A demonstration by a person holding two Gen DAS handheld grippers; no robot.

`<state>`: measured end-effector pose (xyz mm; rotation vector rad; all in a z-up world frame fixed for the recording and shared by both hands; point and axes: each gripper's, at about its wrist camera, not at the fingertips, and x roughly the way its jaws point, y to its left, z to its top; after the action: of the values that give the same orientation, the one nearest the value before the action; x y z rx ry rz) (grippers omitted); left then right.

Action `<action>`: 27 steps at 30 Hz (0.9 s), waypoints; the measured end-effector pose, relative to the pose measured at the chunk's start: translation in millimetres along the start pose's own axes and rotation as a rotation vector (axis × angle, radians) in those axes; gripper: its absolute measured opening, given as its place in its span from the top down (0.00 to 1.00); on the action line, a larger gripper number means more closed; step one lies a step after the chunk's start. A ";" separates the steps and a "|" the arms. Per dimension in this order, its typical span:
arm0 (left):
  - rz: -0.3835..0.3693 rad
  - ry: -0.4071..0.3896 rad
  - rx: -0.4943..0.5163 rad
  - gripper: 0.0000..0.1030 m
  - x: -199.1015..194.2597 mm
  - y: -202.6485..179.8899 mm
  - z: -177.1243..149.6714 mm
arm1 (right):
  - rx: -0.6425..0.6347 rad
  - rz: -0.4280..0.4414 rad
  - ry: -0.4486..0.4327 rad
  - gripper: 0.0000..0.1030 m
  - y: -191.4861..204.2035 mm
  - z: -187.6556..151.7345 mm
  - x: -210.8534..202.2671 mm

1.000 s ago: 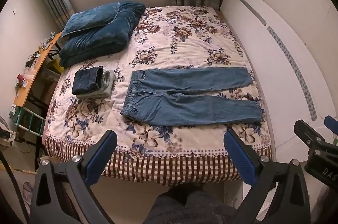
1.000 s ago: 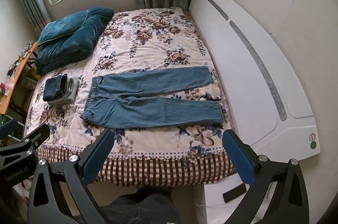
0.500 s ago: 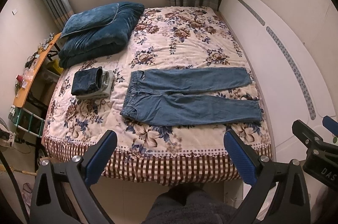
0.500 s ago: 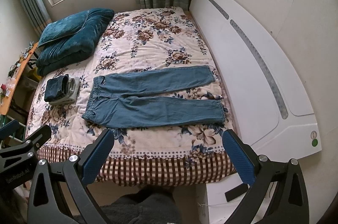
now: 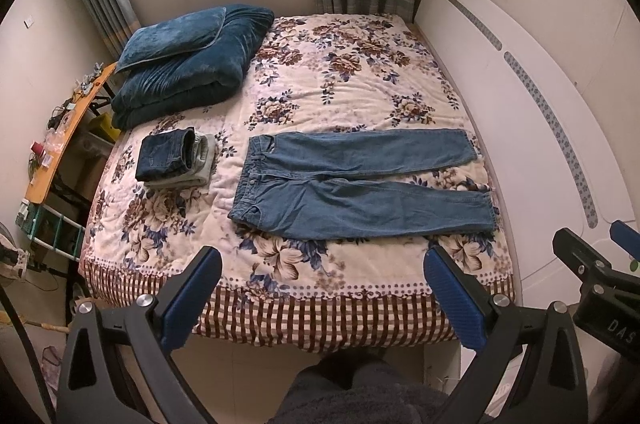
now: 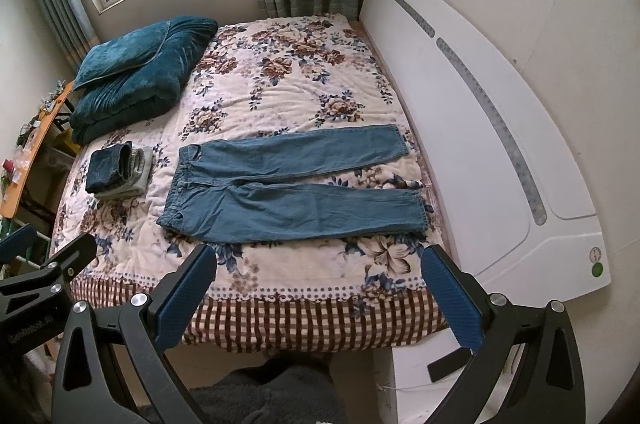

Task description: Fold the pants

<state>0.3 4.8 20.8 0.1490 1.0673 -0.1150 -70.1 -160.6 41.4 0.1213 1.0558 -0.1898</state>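
Observation:
A pair of light blue jeans (image 5: pixel 352 189) (image 6: pixel 288 191) lies flat on the floral bedspread (image 5: pixel 320 95) (image 6: pixel 280 91), waistband to the left, both legs stretched right and slightly apart. My left gripper (image 5: pixel 324 276) hangs open above the bed's near edge, well short of the jeans, nothing between its blue pads. My right gripper (image 6: pixel 320 272) is likewise open and empty, just short of the nearer leg. Each gripper shows at the edge of the other's view.
A stack of folded pants (image 5: pixel 176 159) (image 6: pixel 118 169) sits left of the jeans. A folded dark teal quilt with a pillow (image 5: pixel 188 63) (image 6: pixel 140 71) fills the far left corner. The white headboard (image 5: pixel 540 127) runs along the right; an orange shelf (image 5: pixel 60 135) stands at left.
Both grippers have drifted slightly toward the bed, so the jeans sit a little closer in view. Both stay open; the jeans have not moved.

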 end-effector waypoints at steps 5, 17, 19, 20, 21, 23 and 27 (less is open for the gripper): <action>0.005 -0.006 0.001 0.00 1.5 -2.3 -0.1 | 0.004 0.005 0.000 0.00 -0.6 0.9 0.1; 0.002 -0.008 0.002 0.00 0.9 -0.4 -0.4 | 0.006 0.009 -0.005 0.00 -4.1 4.0 -2.5; 0.000 -0.008 -0.001 0.00 0.7 -0.2 1.8 | 0.005 0.011 -0.004 0.00 -3.7 3.5 -2.8; 0.000 -0.007 -0.003 0.00 0.8 -0.4 2.2 | 0.004 0.010 -0.006 0.00 -3.6 2.4 -2.9; 0.002 -0.007 0.001 0.00 0.8 -0.3 -0.3 | 0.003 0.010 -0.006 0.00 -3.0 3.0 -3.0; 0.000 -0.004 -0.001 0.00 -0.1 -1.0 1.0 | 0.005 0.011 -0.007 0.00 -3.9 1.2 -2.6; -0.002 -0.005 -0.001 0.00 -0.1 0.0 0.6 | 0.004 0.011 -0.009 0.00 -3.8 1.0 -3.3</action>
<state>0.7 4.6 21.1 0.1468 1.0629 -0.1163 -71.6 -164.1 44.7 0.1292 1.0454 -0.1825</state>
